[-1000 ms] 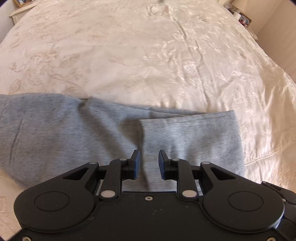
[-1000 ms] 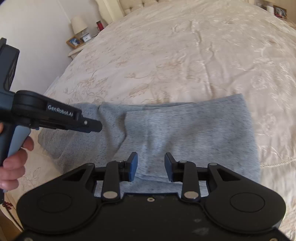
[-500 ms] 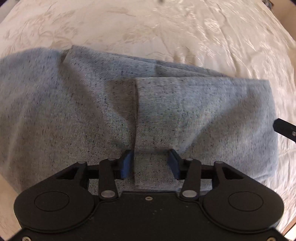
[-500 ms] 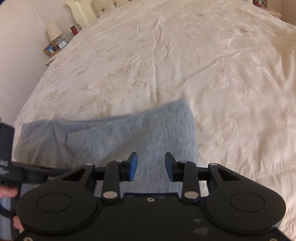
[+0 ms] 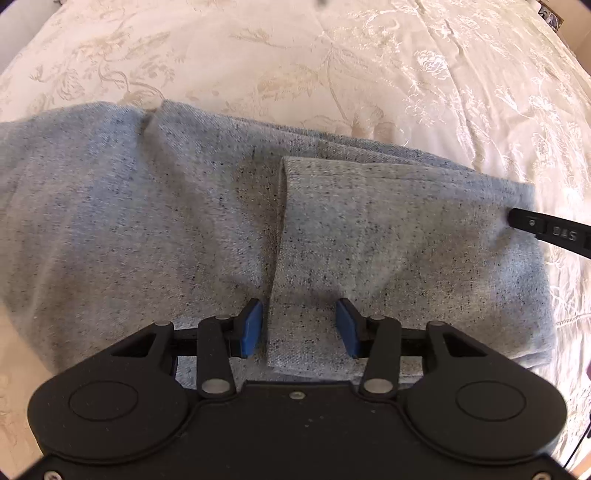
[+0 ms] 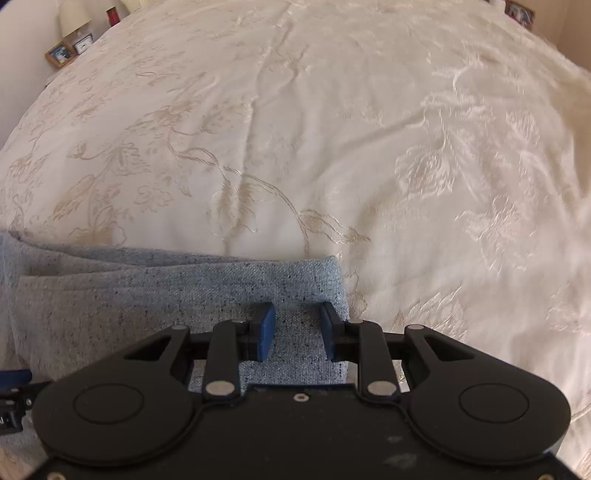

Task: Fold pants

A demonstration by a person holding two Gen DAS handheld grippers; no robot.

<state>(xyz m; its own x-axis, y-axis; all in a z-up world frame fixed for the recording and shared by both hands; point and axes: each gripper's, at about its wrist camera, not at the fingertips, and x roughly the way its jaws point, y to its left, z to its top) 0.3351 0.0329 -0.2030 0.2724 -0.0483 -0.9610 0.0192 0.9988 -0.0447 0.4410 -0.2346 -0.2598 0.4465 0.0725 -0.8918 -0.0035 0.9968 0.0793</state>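
Note:
The grey speckled pants (image 5: 147, 229) lie folded flat on the bed, with a lighter upper flap (image 5: 388, 236) on the right half. My left gripper (image 5: 299, 326) is open, low over the near edge, its fingers astride the flap's left edge. My right gripper (image 6: 297, 330) is open, low over the right end of the pants (image 6: 177, 291), its right finger near the fabric's right edge. The right gripper's arm (image 5: 550, 230) shows at the right of the left wrist view.
The cream embroidered bedspread (image 6: 332, 129) stretches far beyond the pants. A bedside table with a lamp and photo frames (image 6: 68, 48) stands at the far left corner. More small items (image 6: 519, 13) sit at the far right.
Both grippers dropped closer to the pants. The left opened wider around the flap edge. The right moved right to the pants' right end.

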